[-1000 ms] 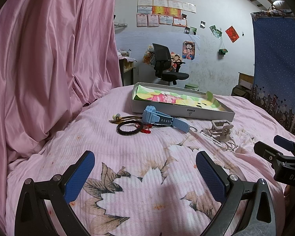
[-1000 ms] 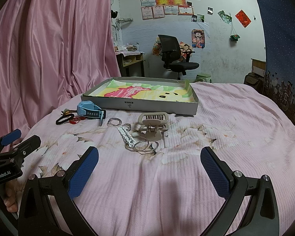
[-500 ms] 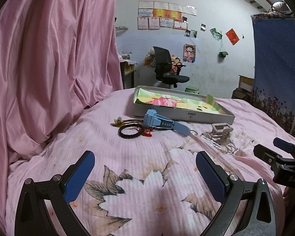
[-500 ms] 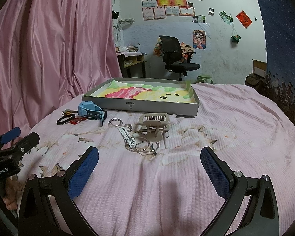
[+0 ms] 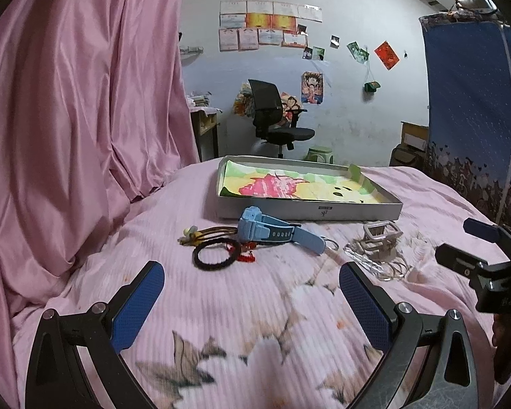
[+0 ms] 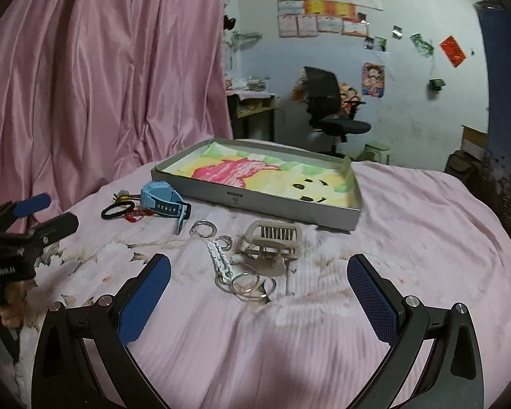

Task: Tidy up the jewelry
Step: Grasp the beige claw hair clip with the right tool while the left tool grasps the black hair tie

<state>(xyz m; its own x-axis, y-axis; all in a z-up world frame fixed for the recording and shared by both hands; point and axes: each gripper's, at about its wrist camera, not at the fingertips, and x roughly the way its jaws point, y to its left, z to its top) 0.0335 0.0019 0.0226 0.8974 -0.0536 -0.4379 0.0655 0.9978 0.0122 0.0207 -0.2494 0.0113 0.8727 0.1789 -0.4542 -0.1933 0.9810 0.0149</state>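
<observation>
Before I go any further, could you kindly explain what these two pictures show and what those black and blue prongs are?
Each picture comes from a camera mounted on a hand-held gripper that a person carries, one in each hand. The prongs are its two fingers. The left hand-held gripper and the right hand-held gripper are both open and hold nothing. Each view also catches the other tool at its edge. They look across a pink bedspread. On it lie a blue watch, a black hair tie, a beige hair claw, some metal rings and an open shallow box with a colourful lining, where the pieces presumably go.
</observation>
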